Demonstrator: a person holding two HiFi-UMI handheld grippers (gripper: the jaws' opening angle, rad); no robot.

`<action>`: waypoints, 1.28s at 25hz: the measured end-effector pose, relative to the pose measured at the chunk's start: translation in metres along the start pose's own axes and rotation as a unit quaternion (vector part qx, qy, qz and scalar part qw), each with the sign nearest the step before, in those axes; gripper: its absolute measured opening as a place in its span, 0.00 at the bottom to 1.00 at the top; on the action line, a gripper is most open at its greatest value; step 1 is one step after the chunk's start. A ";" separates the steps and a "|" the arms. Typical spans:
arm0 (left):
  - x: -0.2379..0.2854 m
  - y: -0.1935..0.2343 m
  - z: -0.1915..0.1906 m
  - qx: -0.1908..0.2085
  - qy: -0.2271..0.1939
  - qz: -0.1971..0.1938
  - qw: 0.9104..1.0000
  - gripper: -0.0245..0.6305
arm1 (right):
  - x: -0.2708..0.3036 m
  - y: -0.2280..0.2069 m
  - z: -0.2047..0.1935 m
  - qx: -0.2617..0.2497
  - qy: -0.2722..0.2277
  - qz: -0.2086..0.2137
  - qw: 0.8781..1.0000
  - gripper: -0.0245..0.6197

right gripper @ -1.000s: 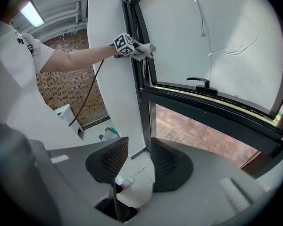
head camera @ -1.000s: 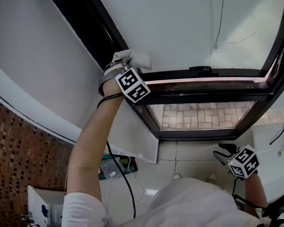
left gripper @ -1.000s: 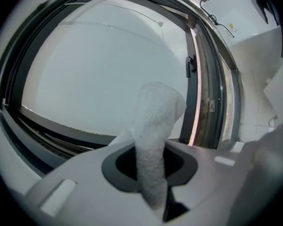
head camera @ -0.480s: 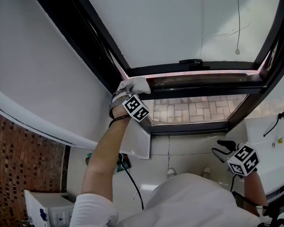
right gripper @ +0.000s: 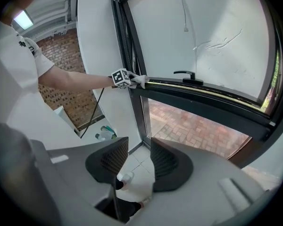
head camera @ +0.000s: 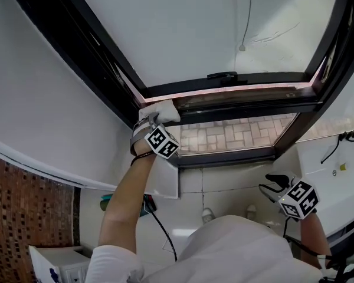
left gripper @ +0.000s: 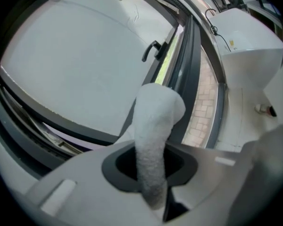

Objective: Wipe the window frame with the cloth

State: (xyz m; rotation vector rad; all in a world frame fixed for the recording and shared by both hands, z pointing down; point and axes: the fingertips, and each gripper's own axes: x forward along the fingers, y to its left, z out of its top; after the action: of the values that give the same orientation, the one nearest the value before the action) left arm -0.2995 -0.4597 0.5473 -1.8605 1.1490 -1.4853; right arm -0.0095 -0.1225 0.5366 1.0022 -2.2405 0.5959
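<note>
Two-handed at the window (head camera: 183,22). Left gripper (head camera: 152,122) clamped tight on white cloth (head camera: 162,109), pressed against dark frame (head camera: 236,108) at its left corner, left of the handle (head camera: 222,75). Right gripper (right gripper: 134,154) slack, jaws apart, empty, low at right over white floor tiles (head camera: 224,187). Brick paving (head camera: 236,135) outside; brick wall (head camera: 23,217) at left.

Bright daylight through window glass (head camera: 224,28), dark frame, fisheye-warped edges, blurred near fingers
</note>
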 end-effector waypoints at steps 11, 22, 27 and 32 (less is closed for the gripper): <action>-0.006 -0.037 0.091 0.013 -0.032 -0.018 0.999 0.18 | -0.016 -0.019 -0.012 0.009 -0.010 -0.001 1.000 0.27; -0.014 -0.096 0.215 0.032 -0.072 -0.045 0.996 0.18 | -0.054 -0.061 -0.048 0.034 -0.023 -0.013 0.999 0.27; -0.023 -0.126 0.278 0.053 -0.095 -0.052 0.993 0.18 | -0.076 -0.082 -0.067 0.046 -0.031 -0.021 0.998 0.27; -0.030 -0.151 0.336 0.065 -0.110 -0.057 0.990 0.18 | -0.102 -0.105 -0.095 0.060 -0.032 -0.036 0.997 0.27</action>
State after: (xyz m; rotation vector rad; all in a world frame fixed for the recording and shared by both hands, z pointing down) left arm 0.0651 -0.3967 0.5558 -1.9686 0.8365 -1.3397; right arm 0.1580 -0.0778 0.5507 1.1703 -2.2354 0.6818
